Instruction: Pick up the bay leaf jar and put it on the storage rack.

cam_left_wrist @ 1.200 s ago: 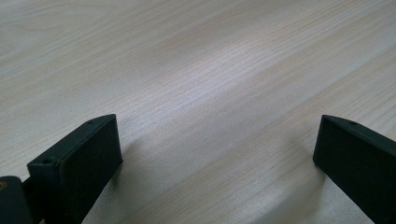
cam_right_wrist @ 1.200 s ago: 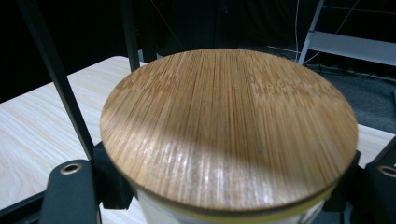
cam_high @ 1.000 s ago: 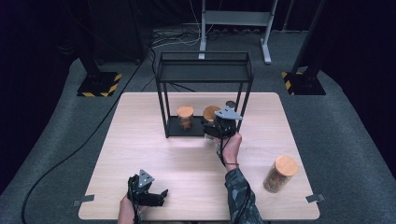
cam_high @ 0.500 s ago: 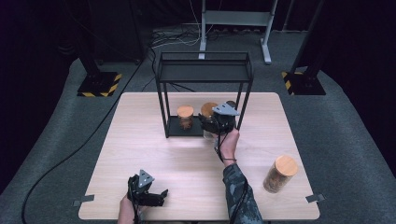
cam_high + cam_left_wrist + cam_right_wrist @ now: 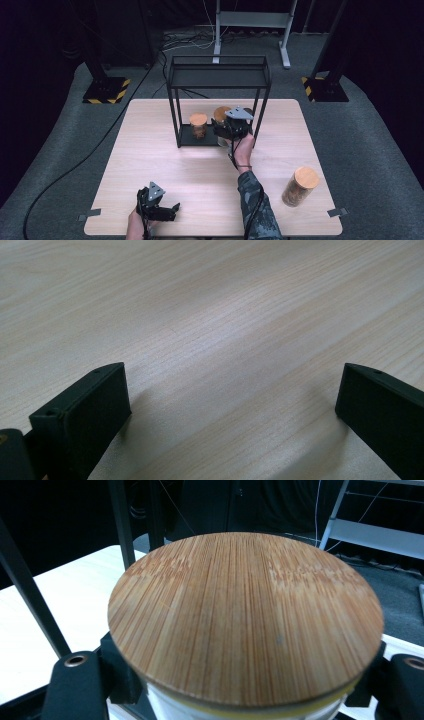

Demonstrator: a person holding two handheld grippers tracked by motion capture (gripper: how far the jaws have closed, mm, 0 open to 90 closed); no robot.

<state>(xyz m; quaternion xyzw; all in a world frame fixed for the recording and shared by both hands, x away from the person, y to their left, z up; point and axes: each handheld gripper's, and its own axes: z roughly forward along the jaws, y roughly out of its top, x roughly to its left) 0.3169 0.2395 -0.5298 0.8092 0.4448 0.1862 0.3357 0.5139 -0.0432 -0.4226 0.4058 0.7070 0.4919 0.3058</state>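
A glass jar with a bamboo lid (image 5: 245, 615) sits between the jaws of my right gripper (image 5: 245, 692), which is shut on it just below the lid. In the high view that jar (image 5: 220, 114) is at the right end of the black wire rack's lower shelf (image 5: 187, 137), with the right gripper (image 5: 225, 131) reaching in from the front. I cannot tell whether the jar rests on the shelf. A second jar (image 5: 198, 125) stands on the shelf to its left. My left gripper (image 5: 172, 210) lies low at the table's front edge, its jaws open over bare wood (image 5: 232, 395).
A third, taller jar (image 5: 299, 186) stands on the table (image 5: 150, 150) near the front right corner. The rack's upper shelf (image 5: 218, 77) and thin posts (image 5: 259, 117) close in around the right gripper. Cables trail off the table's front.
The right gripper has carried its jar slightly farther away from the person, deeper under the rack. The left gripper has stayed where it was.
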